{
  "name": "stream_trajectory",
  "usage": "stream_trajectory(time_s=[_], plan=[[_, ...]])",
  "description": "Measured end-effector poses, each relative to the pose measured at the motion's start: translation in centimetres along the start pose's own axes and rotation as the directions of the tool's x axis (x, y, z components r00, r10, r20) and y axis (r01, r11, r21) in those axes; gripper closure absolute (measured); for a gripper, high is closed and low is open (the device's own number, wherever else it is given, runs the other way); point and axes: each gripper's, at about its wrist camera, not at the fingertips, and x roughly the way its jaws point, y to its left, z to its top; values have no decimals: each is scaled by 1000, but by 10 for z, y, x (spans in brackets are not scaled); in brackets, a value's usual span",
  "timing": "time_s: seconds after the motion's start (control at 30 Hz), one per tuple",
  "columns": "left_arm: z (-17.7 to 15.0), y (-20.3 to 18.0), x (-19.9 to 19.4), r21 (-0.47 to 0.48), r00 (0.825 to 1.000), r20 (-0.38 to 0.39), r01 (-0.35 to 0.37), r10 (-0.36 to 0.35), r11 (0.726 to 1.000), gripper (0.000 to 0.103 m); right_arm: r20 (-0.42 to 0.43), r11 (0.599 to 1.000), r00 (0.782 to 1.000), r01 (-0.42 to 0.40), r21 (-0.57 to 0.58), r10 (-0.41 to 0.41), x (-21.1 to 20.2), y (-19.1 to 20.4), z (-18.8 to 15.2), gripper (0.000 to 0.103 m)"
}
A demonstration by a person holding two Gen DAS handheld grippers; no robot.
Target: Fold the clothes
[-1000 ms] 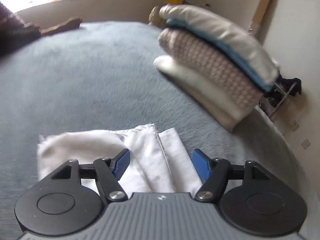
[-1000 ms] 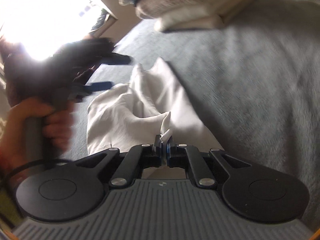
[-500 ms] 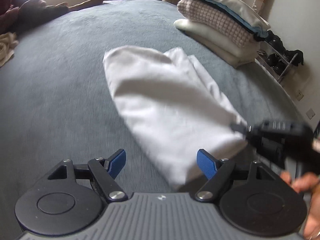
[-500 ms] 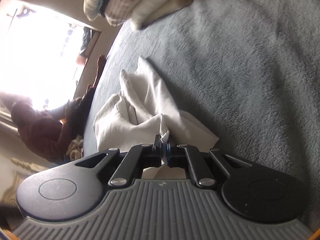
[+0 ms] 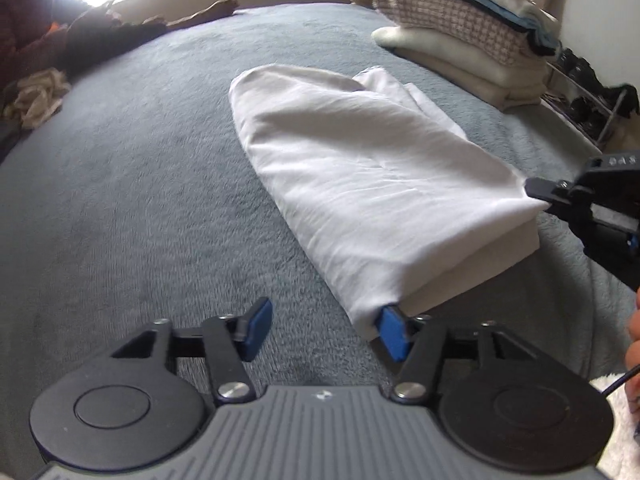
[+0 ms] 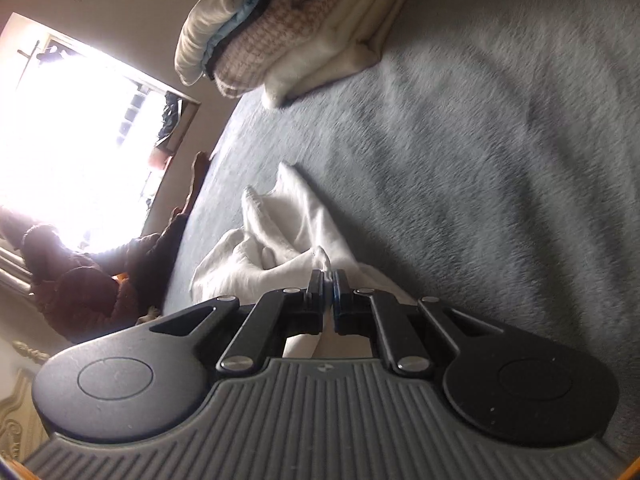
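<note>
- One white cotton garment (image 5: pixel 360 184) lies part-folded on the grey fleece bed cover (image 5: pixel 132 200): its top layer is doubled over a lower layer, and looser folds bunch at the far end.
- Judging by that, the fold looks about midway; the near corner has yet to be gripped, and a further fold and the move to the pile seem to be left.
- One stack of folded clothes (image 5: pixel 464 28) sits at the far edge of the bed, well apart from the garment; at least four layers show: cream, blue, pink-and-white check, off-white. These look finished.
- Two tongs are in play.
- The left tongs (image 5: pixel 324 330) stand partly apart and have just been closing; one blue pad (image 5: pixel 394 338) is at the garment's near corner, the other (image 5: pixel 258 328) is over bare cover. No cloth is pinched between them, so nothing is held.
- The right tongs (image 6: pixel 329 294) are clamped tight on a peak of the white cloth; the left wrist view shows them (image 5: pixel 538 190) gripping the garment's right-hand corner, slightly lifted.
- One more small heap of beige cloth (image 5: pixel 38 94) lies at the left edge of the bed, seemingly unfolded.
- One person in dark red clothing (image 6: pixel 92 292) sits by the bright window (image 6: pixel 68 132), taking no part.
</note>
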Motion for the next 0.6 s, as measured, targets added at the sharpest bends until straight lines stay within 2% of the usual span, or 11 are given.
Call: stream_trajectory(time_s=[0.1,0.27,0.33,0.4,0.47,0.53,0.6], plan=[[-3,3,2,-37,1000,-22,-19,18,999,53,0,998,999,45,50,-45,-1,-11,1,100],[-3,3,5,-37,1000,-23,-12,12,999,52,0,987,1000,-25,160,25,-9,-26,6,97],[-3,3,7,-31,1000,-21,-17,16,999,52,-7,980,997,-80,182,83,-14,-26,7,95],[-5,2,7,-36,1000,-21,-22,21,999,51,-44,984,993,-98,151,105,-17,-20,7,85],[-6,1,8,-41,999,-20,-27,26,999,51,-90,990,991,-88,108,98,-16,-14,6,51],[-6,1,8,-41,999,-17,-33,32,999,51,-138,995,987,-71,66,80,-10,-8,3,45],[-7,0,8,-38,999,-13,-39,39,999,51,-185,998,981,-56,23,60,-5,-2,0,44]])
